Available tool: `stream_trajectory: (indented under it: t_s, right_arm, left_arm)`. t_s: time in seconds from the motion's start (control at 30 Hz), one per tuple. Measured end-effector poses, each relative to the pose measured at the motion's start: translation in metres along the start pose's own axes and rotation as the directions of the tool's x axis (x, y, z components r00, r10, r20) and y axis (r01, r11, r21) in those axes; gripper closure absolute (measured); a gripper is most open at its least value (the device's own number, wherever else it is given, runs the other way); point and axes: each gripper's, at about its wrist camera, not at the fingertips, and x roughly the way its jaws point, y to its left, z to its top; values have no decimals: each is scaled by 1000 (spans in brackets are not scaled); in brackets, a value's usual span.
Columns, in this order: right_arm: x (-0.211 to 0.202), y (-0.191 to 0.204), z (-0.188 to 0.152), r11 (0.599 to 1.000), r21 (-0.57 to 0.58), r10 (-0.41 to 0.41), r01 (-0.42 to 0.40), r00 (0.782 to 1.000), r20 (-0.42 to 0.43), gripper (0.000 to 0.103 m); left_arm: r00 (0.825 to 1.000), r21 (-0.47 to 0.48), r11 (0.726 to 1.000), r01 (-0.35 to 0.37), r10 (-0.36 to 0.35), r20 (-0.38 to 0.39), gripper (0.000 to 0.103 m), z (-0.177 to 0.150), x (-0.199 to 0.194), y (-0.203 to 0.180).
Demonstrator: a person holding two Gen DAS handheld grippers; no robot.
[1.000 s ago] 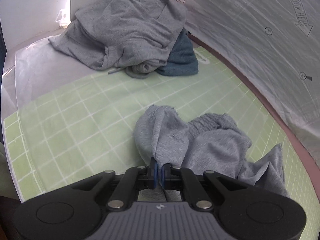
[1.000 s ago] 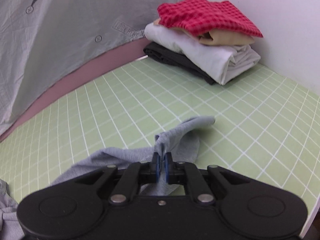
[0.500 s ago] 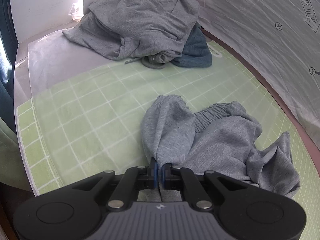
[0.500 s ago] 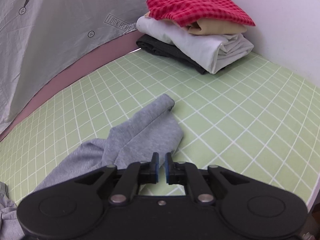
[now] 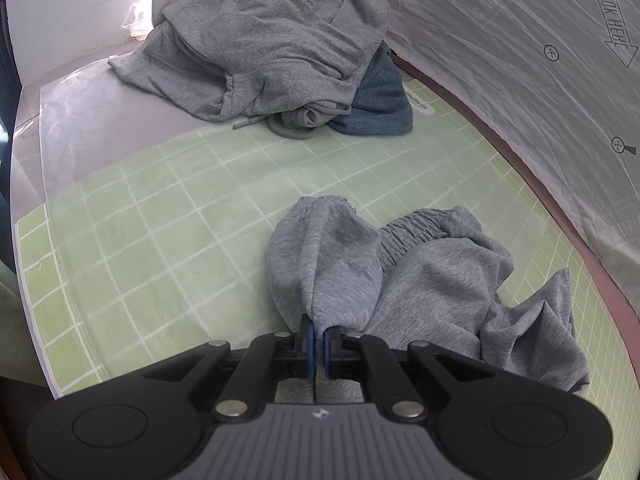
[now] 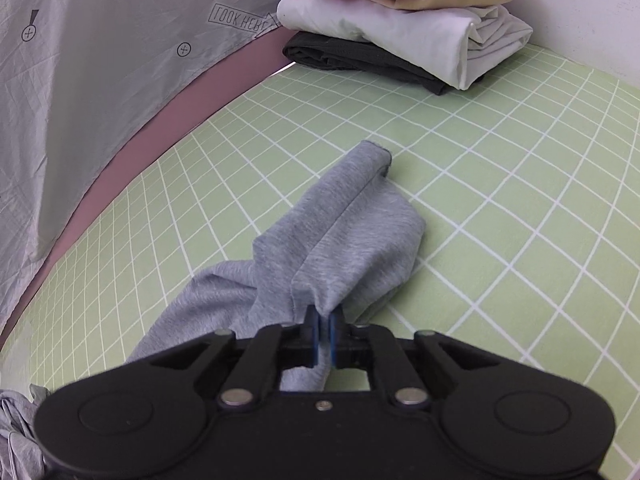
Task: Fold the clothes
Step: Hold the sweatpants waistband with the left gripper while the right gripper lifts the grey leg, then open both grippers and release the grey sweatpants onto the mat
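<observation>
Grey sweatpants (image 5: 424, 276) lie crumpled on the green grid mat (image 5: 160, 208). Their elastic waistband shows in the left wrist view. My left gripper (image 5: 319, 338) is shut on a fold of the sweatpants near the waist. In the right wrist view a trouser leg (image 6: 340, 232) stretches away from me across the mat (image 6: 520, 200), its cuff at the far end. My right gripper (image 6: 325, 330) is shut on that leg's fabric.
A pile of unfolded grey and blue clothes (image 5: 272, 52) sits at the mat's far left end. A stack of folded clothes (image 6: 408, 24), red on top, stands at the far right corner. A grey printed sheet (image 5: 520, 60) lines the back.
My right gripper opened half a second ago, moved forward, and has now shut again on the trouser leg. My left gripper kept its hold and shifted slightly.
</observation>
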Motion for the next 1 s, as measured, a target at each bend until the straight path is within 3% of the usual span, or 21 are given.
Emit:
stream_trajectory:
  t_s: [0.2,0.37,0.6,0.63,0.7,0.73,0.77,0.87,0.93,1.0]
  right_arm:
    - [-33,10,26,1000,-18,6,-3,993,119,101]
    - [-52,32,63,996,-84,60,-43,975,215,102]
    - [-25,97,111,973,-199,170,-113,940,296,100]
    - [-11,104,115,970,-208,185,-127,940,288,96]
    - [16,122,115,957,-269,162,-108,968,189,81]
    - [26,130,113,951,-295,142,-95,979,143,81]
    - [26,131,107,948,-302,149,-103,980,132,81]
    - [15,121,82,950,-285,171,-125,975,144,57]
    - [18,108,70,961,-257,135,-103,985,110,56]
    - [28,92,61,973,-218,93,-79,994,57,54]
  left_arm:
    - [999,15,1000,1,-2,33,98,5,-6,-2]
    - [996,36,998,49,-51,73,98,21,-13,-15]
    - [977,101,985,139,-153,146,98,56,-3,-66]
    - [978,114,984,137,-153,139,98,58,1,-74]
    - [986,129,985,114,-128,103,96,61,10,-87]
    - [990,137,985,103,-115,84,95,62,15,-94]
    - [991,145,984,101,-113,77,89,61,16,-97]
    - [987,171,978,119,-135,86,84,50,7,-90]
    - [992,169,981,95,-108,68,82,44,7,-80]
    - [996,154,986,69,-76,40,68,39,11,-70]
